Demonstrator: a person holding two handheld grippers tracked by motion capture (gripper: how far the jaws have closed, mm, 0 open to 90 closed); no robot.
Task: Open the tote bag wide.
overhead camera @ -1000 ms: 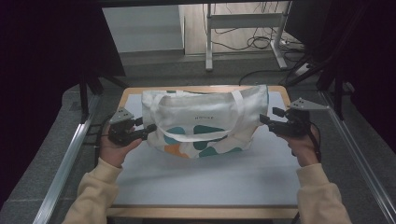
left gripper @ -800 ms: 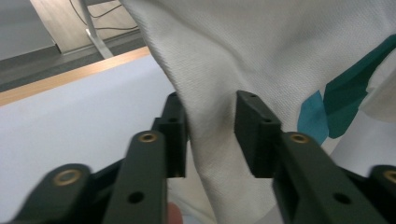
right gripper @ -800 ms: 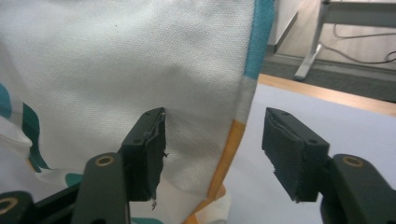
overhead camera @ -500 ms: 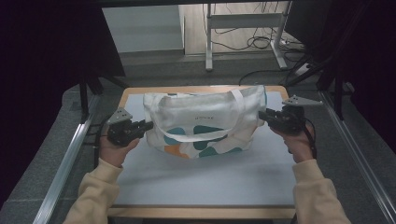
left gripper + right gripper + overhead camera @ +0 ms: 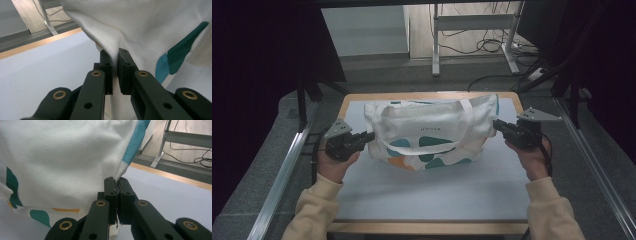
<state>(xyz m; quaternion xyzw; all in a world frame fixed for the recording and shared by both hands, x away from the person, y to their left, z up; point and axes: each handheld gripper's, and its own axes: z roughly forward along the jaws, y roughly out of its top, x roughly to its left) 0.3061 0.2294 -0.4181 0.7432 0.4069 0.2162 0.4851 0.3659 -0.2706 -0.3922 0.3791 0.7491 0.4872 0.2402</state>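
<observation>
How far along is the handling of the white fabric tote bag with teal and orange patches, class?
Done: both grippers have pinched the white fabric tote bag, the left gripper and the right gripper at opposite side edges. In hand: the bag is held between them over the pale table mat. What remains can't be told.

Tote bag (image 5: 432,132) blocks table (image 5: 432,195) centre; near half bare, passable; far strip narrow.

White tote bag (image 5: 432,131), teal-orange blotches
</observation>
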